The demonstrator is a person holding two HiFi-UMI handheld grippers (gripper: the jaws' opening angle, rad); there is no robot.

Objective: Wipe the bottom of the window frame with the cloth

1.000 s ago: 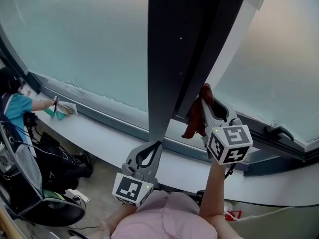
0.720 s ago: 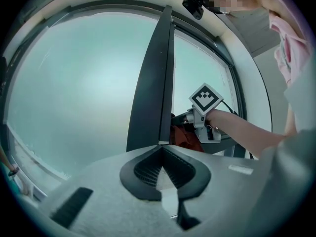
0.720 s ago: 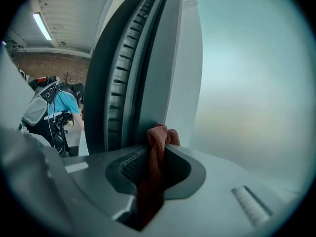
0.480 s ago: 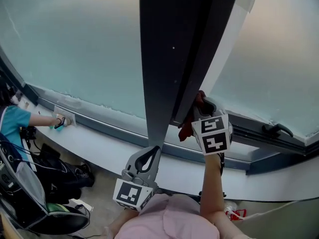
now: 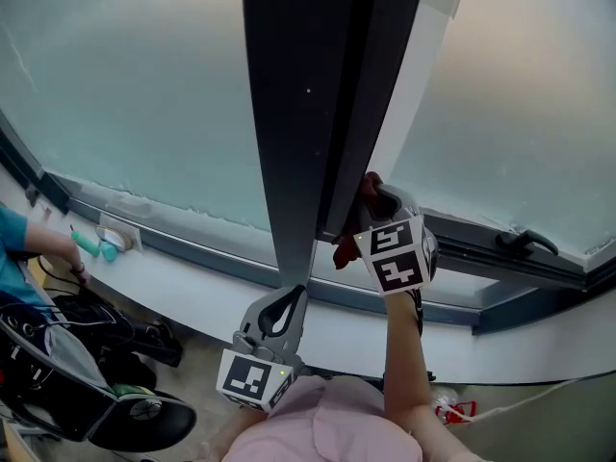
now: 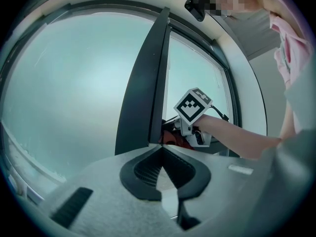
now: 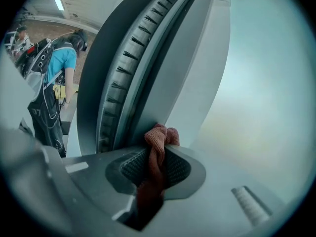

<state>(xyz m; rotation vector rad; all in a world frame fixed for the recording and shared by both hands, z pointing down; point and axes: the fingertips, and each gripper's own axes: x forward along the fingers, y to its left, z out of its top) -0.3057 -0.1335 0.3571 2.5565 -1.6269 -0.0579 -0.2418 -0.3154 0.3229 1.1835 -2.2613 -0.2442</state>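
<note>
A reddish-brown cloth (image 5: 350,239) is bunched against the lower end of the dark window sash (image 5: 313,114), just above the bottom frame rail (image 5: 472,248). My right gripper (image 5: 371,221) is shut on the cloth (image 7: 157,141), which hangs down between its pads next to the sash's ribbed gasket (image 7: 126,78). My left gripper (image 5: 288,295) hangs lower, below the sash's tip, with its jaws shut and nothing between them. In the left gripper view my left gripper (image 6: 161,149) points at the right gripper's marker cube (image 6: 193,105) and the cloth (image 6: 170,138).
A white sill (image 5: 192,282) runs below the frosted panes. A black window handle (image 5: 525,242) sits on the rail at right. Another person in a teal shirt (image 7: 55,65) stands at far left, near small teal items (image 5: 94,246) on the sill. A chair and bags (image 5: 106,393) fill the floor at left.
My right gripper has turned and shifted a little left, with the cloth still at the sash's lower end. The person at far left has pulled their hand off the sill.
</note>
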